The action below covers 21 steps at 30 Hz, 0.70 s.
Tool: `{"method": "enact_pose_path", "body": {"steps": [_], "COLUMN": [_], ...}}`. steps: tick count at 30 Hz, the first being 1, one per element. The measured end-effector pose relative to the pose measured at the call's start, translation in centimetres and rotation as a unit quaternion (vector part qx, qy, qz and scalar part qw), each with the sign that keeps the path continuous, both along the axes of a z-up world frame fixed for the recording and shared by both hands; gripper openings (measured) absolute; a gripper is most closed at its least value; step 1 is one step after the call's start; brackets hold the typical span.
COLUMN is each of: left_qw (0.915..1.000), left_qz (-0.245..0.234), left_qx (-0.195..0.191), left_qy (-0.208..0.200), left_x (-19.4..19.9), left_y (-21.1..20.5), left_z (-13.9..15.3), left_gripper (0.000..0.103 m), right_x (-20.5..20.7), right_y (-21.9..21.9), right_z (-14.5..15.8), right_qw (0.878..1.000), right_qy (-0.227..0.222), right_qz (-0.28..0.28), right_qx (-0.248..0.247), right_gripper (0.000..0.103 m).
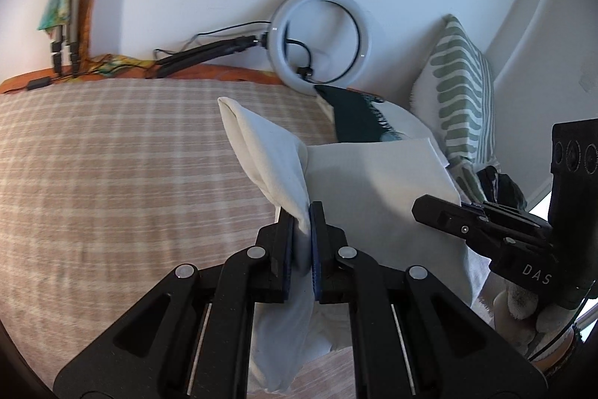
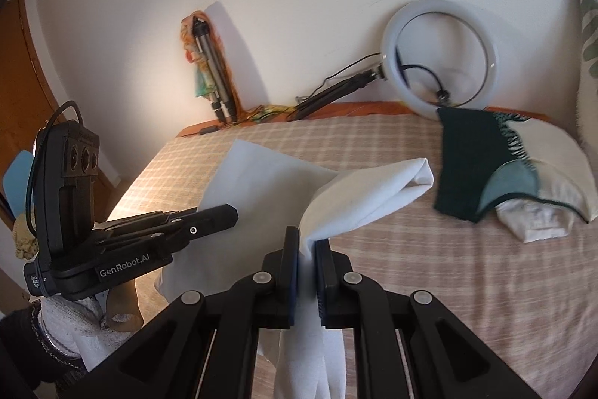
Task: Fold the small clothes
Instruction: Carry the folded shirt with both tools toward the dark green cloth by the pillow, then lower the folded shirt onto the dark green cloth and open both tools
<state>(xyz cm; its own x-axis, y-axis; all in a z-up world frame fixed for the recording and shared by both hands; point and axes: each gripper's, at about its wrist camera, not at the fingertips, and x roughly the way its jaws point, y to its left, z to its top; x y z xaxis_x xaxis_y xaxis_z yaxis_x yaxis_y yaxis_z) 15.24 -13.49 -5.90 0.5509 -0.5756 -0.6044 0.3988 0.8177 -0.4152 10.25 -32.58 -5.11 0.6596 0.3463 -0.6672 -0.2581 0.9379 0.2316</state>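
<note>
A small white garment [image 1: 358, 186] hangs lifted above the checked bedspread [image 1: 112, 156], held at two places along its near edge. My left gripper [image 1: 303, 215] is shut on one bunched part of its edge, and cloth trails down between the fingers. My right gripper [image 2: 307, 242] is shut on another part, from which a fold of the white garment [image 2: 366, 197] sticks up to the right. The right gripper [image 1: 441, 212] shows in the left wrist view at the right, and the left gripper [image 2: 220, 215] appears at the left of the right wrist view.
A dark green and cream cloth [image 2: 482, 167] lies over a pillow at the back right, on top of a white folded piece [image 2: 530, 219]. A ring light [image 2: 437, 58] and tripod [image 2: 213, 77] lean on the wall. A green patterned cushion [image 1: 459, 88] stands right.
</note>
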Motion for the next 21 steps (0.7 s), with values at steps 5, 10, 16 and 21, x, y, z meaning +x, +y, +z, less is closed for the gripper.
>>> {"method": "enact_pose_path", "body": {"steps": [5,10,16,21], "left_qw": [0.9999,0.9995,0.9987,0.9977], "left_qz": [-0.015,-0.030,-0.044,-0.051], "left_qx": [-0.004,-0.005,-0.010,-0.014], "left_qy": [-0.004,-0.010,-0.024,-0.041], "left_x": [0.6,1.5,3.6,5.8], "left_y": [-3.6,-7.3,-12.3,-16.4], "left_z": [0.3,0.7,1.5,2.6], "left_gripper": [0.006,0.006,0.006,0.006], "right_x": [0.0,0.4,1.6,3.5], "right_y": [-3.3,-7.2,-11.4,-15.1], "right_z": [0.5,0.8,2.0,2.8], "right_qw": [1.000,0.999,0.997,0.993], "right_qy": [-0.005,-0.009,-0.023,-0.036], "right_qz": [-0.016,-0.037,-0.057,-0.078], "right_qx": [-0.004,-0.015,-0.051,-0.081], "right_gripper": [0.005,0.005,0.005,0.005]}}
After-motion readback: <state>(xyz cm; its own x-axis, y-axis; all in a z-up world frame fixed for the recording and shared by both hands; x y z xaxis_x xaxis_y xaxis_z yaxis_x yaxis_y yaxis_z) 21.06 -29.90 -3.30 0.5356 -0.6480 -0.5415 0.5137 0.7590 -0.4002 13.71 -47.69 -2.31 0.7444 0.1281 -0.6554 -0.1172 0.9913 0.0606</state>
